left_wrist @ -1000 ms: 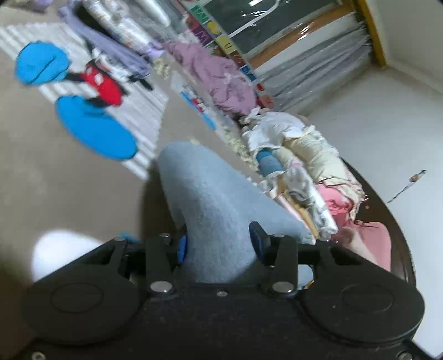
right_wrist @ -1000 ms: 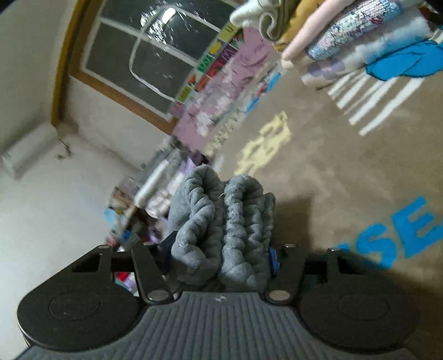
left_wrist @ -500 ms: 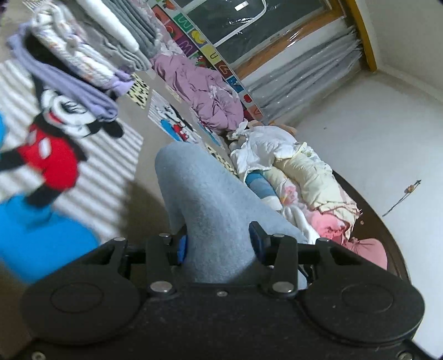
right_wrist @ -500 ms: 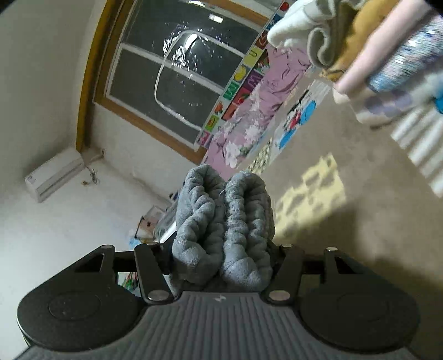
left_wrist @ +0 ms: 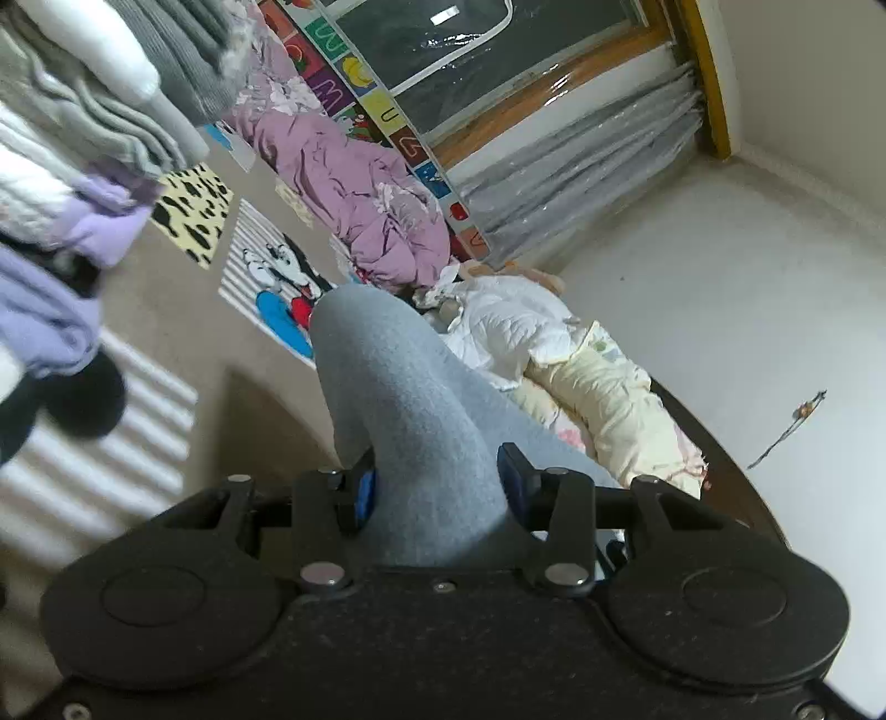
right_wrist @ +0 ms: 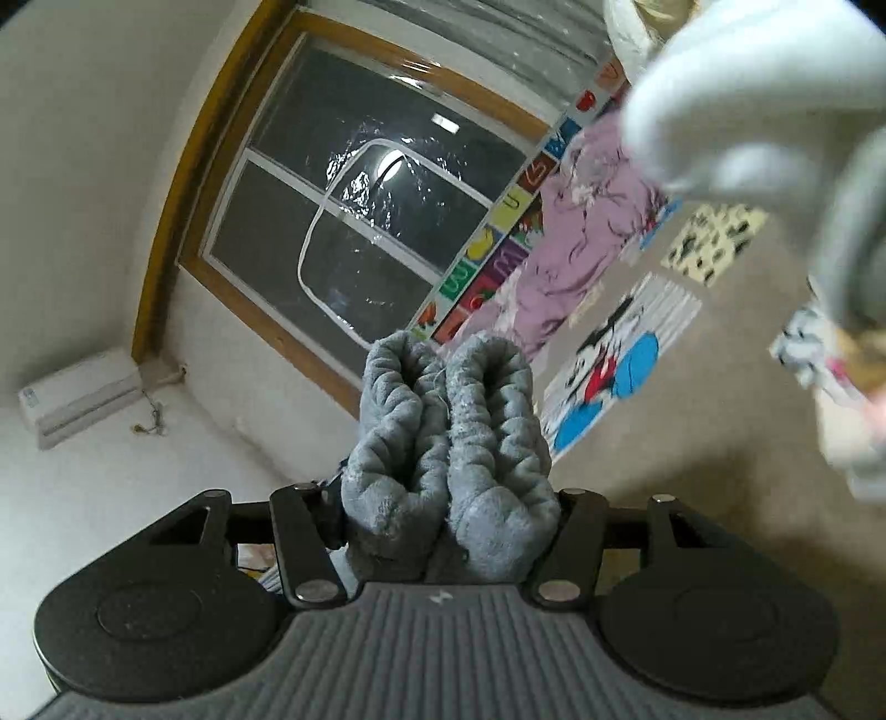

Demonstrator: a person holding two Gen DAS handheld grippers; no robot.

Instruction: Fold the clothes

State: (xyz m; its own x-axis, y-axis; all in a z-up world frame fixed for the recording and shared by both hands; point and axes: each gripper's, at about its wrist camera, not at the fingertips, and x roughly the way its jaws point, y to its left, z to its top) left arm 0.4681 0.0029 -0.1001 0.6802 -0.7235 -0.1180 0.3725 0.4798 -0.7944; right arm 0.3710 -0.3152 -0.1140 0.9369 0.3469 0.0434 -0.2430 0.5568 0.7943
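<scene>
In the left wrist view, a stack of folded clothes (left_wrist: 83, 111) fills the upper left corner, blurred at its near edge. Beside it lies a tan cartoon rug (left_wrist: 266, 277), with a rumpled purple blanket (left_wrist: 354, 194) along the wall under the dark window (left_wrist: 443, 50). In the middle, the left gripper (left_wrist: 434, 479) is clamped on a smooth fold of the grey garment (left_wrist: 398, 399), which rises between its fingers above the rug. To the right, white and cream bedding (left_wrist: 554, 354) is heaped against the pale wall.

In the right wrist view, an air conditioner (right_wrist: 77, 396) hangs on the left wall. In the middle, the right gripper (right_wrist: 448, 515) is clenched on a bunched, fuzzy edge of the grey garment (right_wrist: 448, 443), doubled into two ridges. At right, blurred folded clothes (right_wrist: 764, 88) loom close to the camera.
</scene>
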